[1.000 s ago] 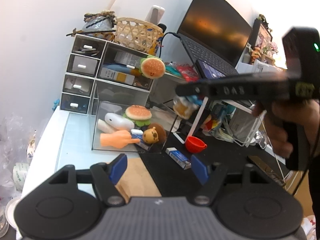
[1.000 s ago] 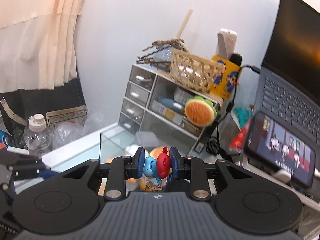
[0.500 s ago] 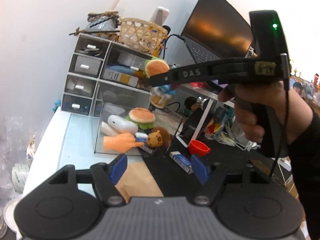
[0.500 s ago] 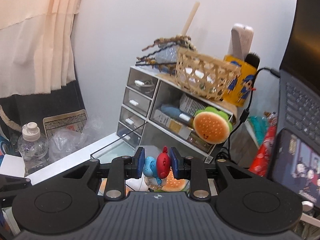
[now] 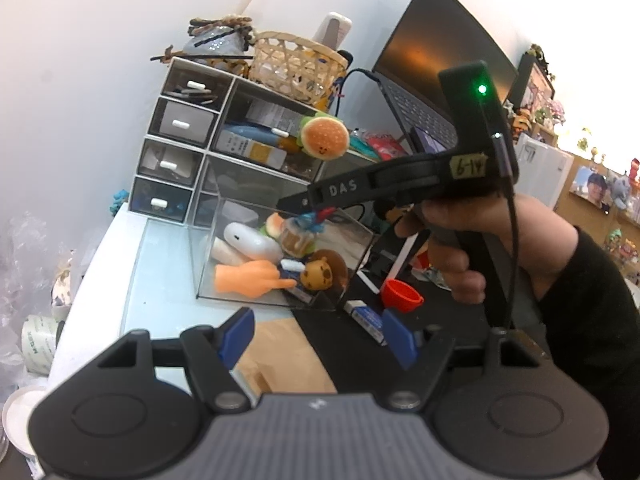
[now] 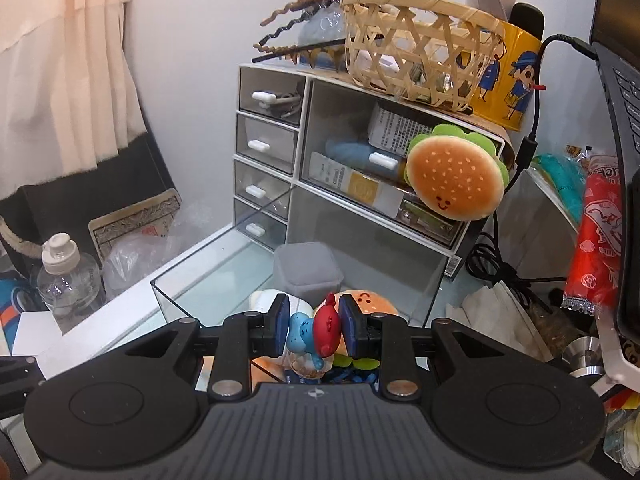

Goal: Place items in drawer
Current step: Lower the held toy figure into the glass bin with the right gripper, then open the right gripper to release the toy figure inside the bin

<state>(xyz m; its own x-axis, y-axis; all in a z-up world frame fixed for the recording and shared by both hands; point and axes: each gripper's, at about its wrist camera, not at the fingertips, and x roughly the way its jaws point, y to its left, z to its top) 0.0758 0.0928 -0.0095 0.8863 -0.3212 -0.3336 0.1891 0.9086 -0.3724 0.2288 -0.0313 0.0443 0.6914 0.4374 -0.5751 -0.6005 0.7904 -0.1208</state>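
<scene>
Here, right gripper (image 6: 313,322) clamped on a small blue-and-red figurine (image 6: 316,330), hanging just above the clear pulled-out drawer (image 5: 240,280) of toys, left gripper (image 5: 316,340) spread wide and empty, held near the drawer front.

Above the clear drawer (image 5: 276,256), open at the top, we find the only way in; toys (image 5: 256,276) crowd its floor. Our right gripper (image 6: 313,326), clamped on a small figure (image 6: 316,330), hangs over them. A burger plush (image 6: 456,178) juts out from the organizer (image 6: 304,152) behind.
</scene>
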